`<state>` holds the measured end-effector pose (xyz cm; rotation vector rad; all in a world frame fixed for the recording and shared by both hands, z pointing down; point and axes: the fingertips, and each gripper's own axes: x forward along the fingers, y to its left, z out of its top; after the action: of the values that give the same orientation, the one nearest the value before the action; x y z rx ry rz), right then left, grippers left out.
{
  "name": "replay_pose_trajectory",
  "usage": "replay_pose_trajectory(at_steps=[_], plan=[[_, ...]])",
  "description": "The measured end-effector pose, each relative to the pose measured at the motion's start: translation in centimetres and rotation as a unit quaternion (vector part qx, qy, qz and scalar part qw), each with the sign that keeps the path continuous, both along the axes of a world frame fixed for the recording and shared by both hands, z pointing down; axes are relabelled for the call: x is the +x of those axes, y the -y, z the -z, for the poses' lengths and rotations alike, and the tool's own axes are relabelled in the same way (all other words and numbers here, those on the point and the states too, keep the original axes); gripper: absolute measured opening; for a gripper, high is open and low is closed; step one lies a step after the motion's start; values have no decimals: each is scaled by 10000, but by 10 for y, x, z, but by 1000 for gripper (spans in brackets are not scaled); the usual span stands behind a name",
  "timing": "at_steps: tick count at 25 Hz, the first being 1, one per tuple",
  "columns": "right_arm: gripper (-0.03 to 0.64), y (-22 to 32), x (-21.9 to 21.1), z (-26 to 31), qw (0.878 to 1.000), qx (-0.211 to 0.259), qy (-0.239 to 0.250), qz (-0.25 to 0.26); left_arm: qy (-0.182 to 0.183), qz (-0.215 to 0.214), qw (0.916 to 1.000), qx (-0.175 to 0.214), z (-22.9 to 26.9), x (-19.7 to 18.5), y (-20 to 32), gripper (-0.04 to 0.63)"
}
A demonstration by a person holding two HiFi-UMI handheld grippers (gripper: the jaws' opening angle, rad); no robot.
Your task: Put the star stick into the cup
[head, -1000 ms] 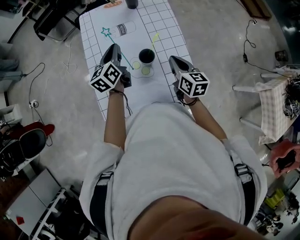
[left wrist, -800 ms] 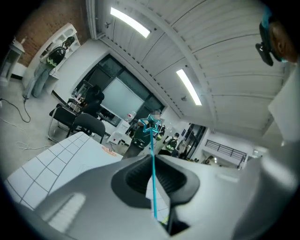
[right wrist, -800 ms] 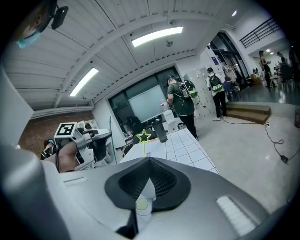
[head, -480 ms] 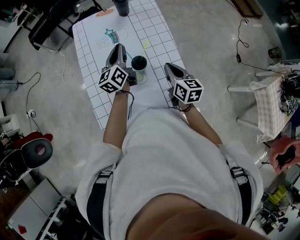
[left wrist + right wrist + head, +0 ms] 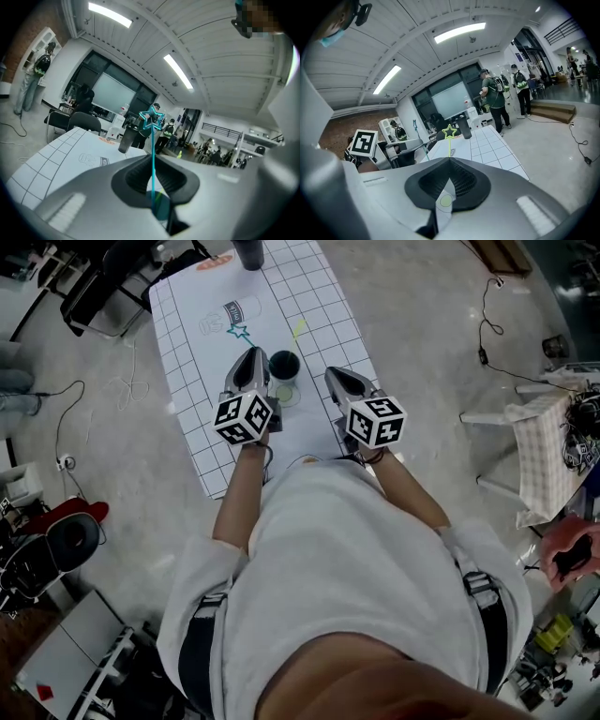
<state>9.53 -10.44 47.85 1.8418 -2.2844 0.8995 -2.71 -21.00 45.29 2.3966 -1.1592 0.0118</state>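
The teal star stick (image 5: 242, 336) is clamped in the jaws of your left gripper (image 5: 253, 354). Its star end pokes out ahead of the gripper, above the table (image 5: 187, 324). In the left gripper view the thin shaft (image 5: 152, 140) rises straight out of the pinched jaws (image 5: 152, 159), and the star tops it against the room behind.

The dark cup (image 5: 284, 364) stands on the gridded table sheet just right of your left gripper's tip. It sits between the two grippers, and the stick is not in it.

Your right gripper (image 5: 334, 375) hovers right of the cup with its jaws pressed together on nothing (image 5: 449, 160). A yellow-green star stick (image 5: 297, 330) lies on the sheet beyond the cup, apart from both grippers. In the right gripper view it shows past the jaw tips (image 5: 449, 136) and is not held.

A dark tumbler (image 5: 249, 251) stands at the far end of the table. Printed outlines mark the sheet near the teal star. Chairs and cables lie on the floor around the table, and people stand in the background of both gripper views.
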Motion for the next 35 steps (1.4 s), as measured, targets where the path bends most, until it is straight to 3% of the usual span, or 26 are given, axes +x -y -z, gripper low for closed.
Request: replay_pose_trajectory(at_steps=[6,16,24,30,35], plan=[[0,2,-13,-10,9997,-115,27,219,114,-19,9997,-203,-16,-8,-20,17],[0,6,-47,-14,9969,-60,-201,754,408,-337,9929,-1066,-54,-2,-44,31],[0,10,-70,-10,9936,36,-373,1067,900,-488,9896,-1015,-61,-18,-60,95],[0,17,-78,-3,9926,279,-639,996,1179,-557,9895,-630,-52,-36,-73,95],[0,17,-82,8,9931,502,-723,775,1011,-431,9929,-455,-35,-65,-77,30]])
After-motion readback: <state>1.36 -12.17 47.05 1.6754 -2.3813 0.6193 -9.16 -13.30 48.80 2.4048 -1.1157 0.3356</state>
